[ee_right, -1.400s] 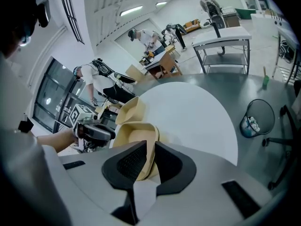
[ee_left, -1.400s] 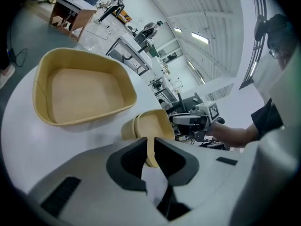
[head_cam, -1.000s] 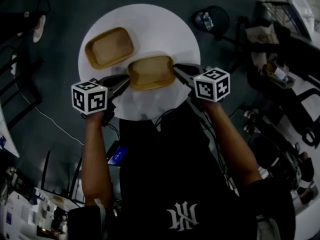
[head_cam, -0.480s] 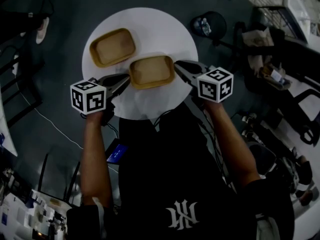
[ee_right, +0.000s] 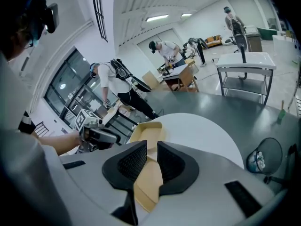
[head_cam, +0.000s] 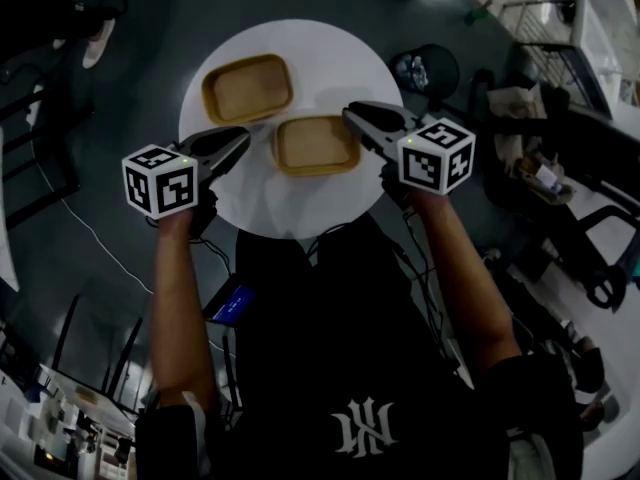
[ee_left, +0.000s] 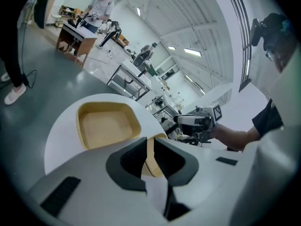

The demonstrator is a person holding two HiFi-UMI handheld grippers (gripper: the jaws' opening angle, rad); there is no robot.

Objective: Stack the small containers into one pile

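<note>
**Near container [head_cam: 317, 146] being pinched at one end by right gripper [head_cam: 350, 112]; pile not yet made**

Two tan rectangular trays are showing over the round white table [head_cam: 330, 53]. The far container [head_cam: 248, 88] is sitting toward the table's back left. The near container is lying just in front and to its right, apart from it and not nested. Whether it is resting on the table or raised, I cannot tell.

The right gripper is biting its right short wall. The jaws have just been opening slightly, yet the wall is filling the gap and the pads look to be pressing it. The left gripper [head_cam: 246, 132] is hovering just off the opposite end, jaws a slit apart, clamping nothing.

Judgement: both containers are looking light, thin-walled and fairly stiff. Their smooth sloped sides should nest readily but may slip in a loose pinch. Best hold is over the rim at a short end, one pad inside and one outside.
</note>
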